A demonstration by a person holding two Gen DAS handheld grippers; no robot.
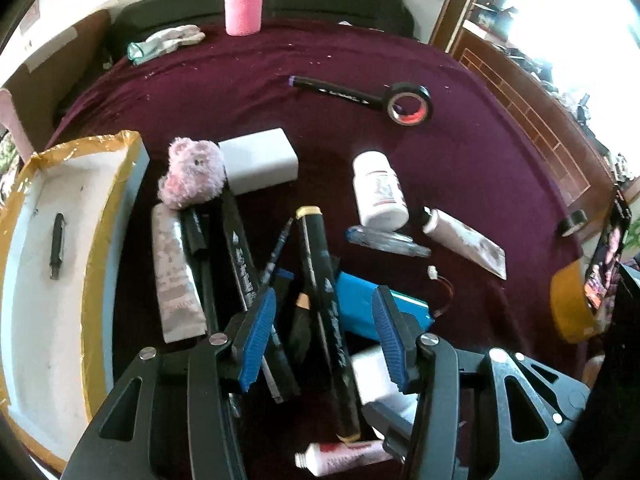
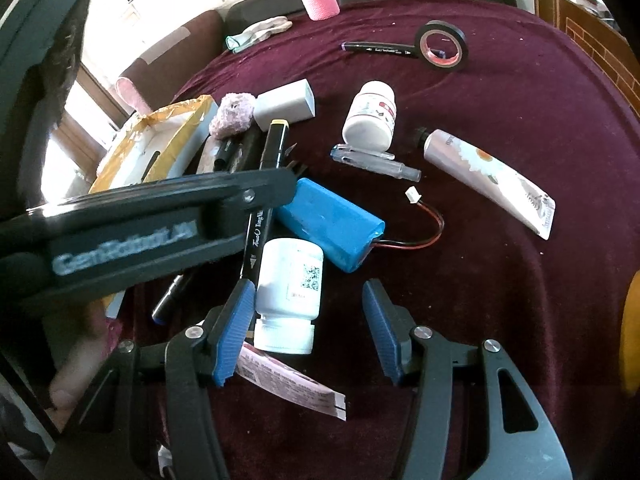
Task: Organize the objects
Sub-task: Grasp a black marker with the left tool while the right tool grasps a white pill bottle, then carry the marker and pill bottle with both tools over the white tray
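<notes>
A pile of small objects lies on a maroon cloth. My left gripper is open above a black marker with a tan cap that leans over a blue battery pack. It shows from the side in the right wrist view. My right gripper is open around a white pill bottle lying on its side, apart from it. A taped white box at the left holds one dark pen.
A pink plush, white block, second white bottle, clear pen, floral tube, black tape roll with a marker, pink bottle and glove lie around.
</notes>
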